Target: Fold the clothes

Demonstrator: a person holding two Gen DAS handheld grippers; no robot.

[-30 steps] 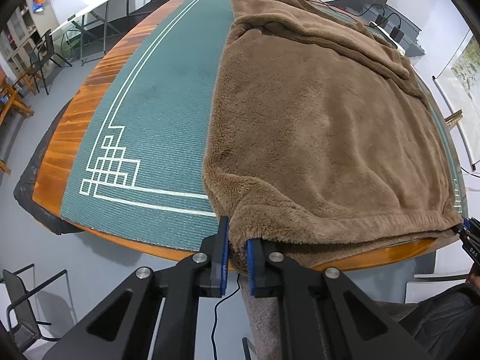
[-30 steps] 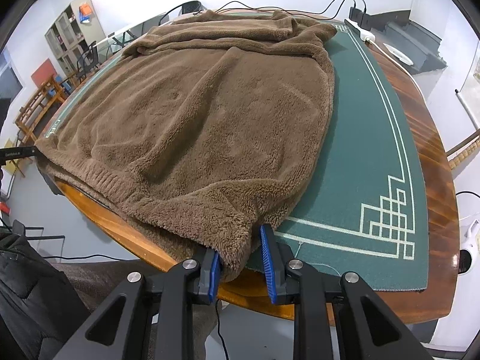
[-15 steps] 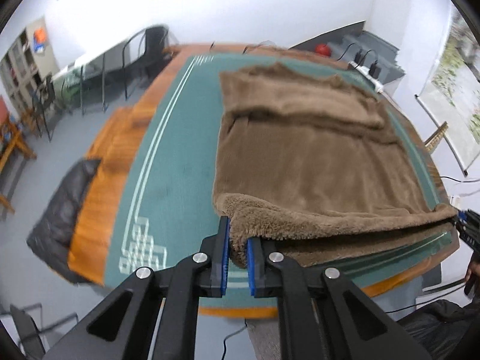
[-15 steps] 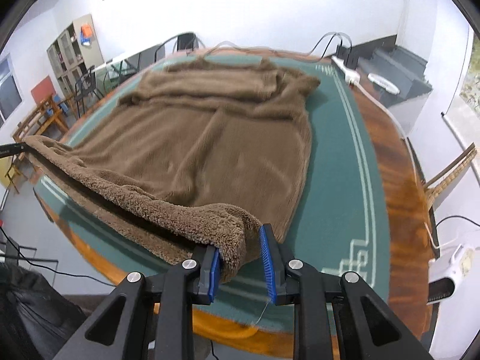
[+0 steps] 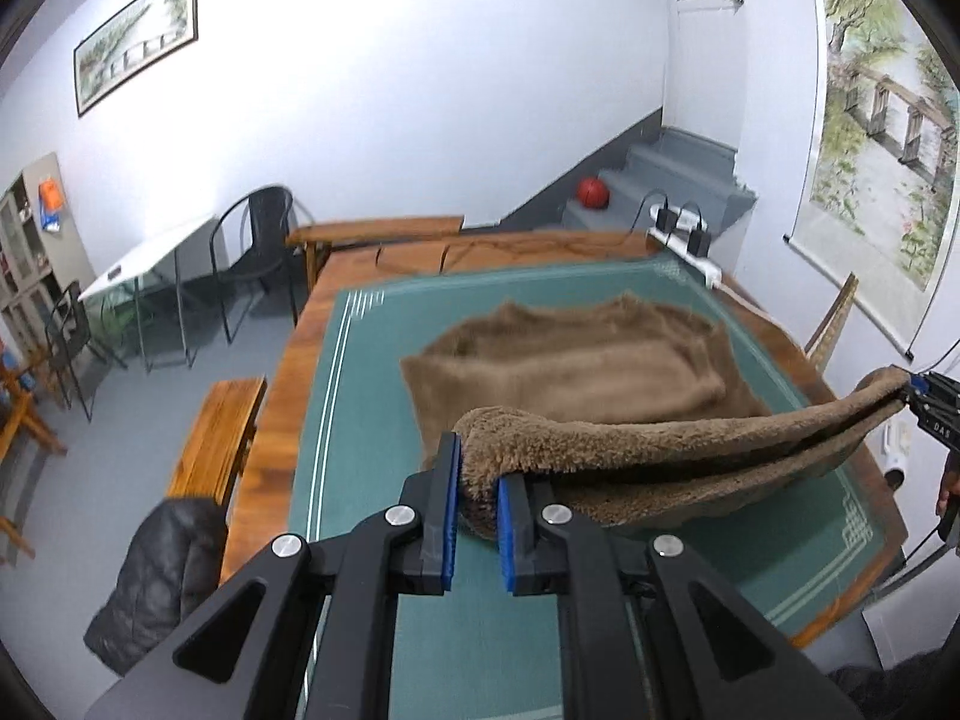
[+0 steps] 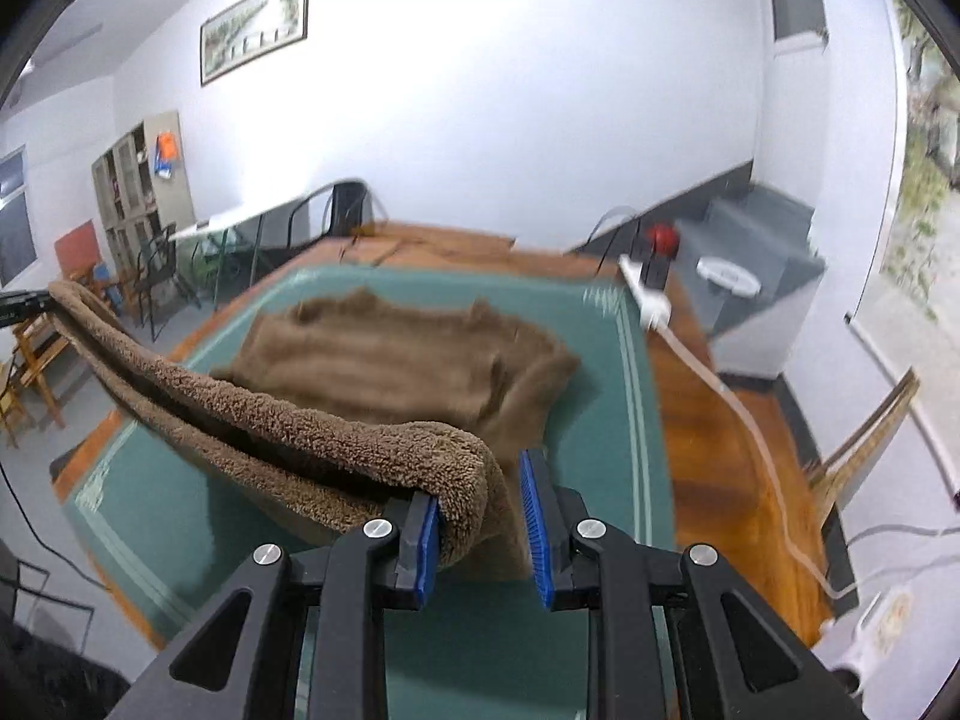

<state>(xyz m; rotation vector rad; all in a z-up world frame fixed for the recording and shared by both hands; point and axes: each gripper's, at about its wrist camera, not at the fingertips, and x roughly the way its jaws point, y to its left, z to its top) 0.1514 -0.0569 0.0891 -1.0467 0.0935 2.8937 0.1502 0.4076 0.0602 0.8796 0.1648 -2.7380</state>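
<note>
A brown fleece garment lies on the green mat of a wooden table. Its near hem is lifted off the mat and hangs stretched in the air between my two grippers. My left gripper is shut on the hem's left corner. The right gripper holds the other end at the picture's right edge. In the right wrist view, the right gripper is shut on a thick bunch of the garment, and the left gripper shows at the far left.
A power strip with plugs sits at the table's far right corner, and a pale cable runs along the right edge. To the table's left stand a wooden bench and a dark jacket. Chairs stand beyond.
Both grippers have risen with the hem, which lay over the near table edge. The garment's near half now hangs above the mat, and the view tilts up toward the room.
</note>
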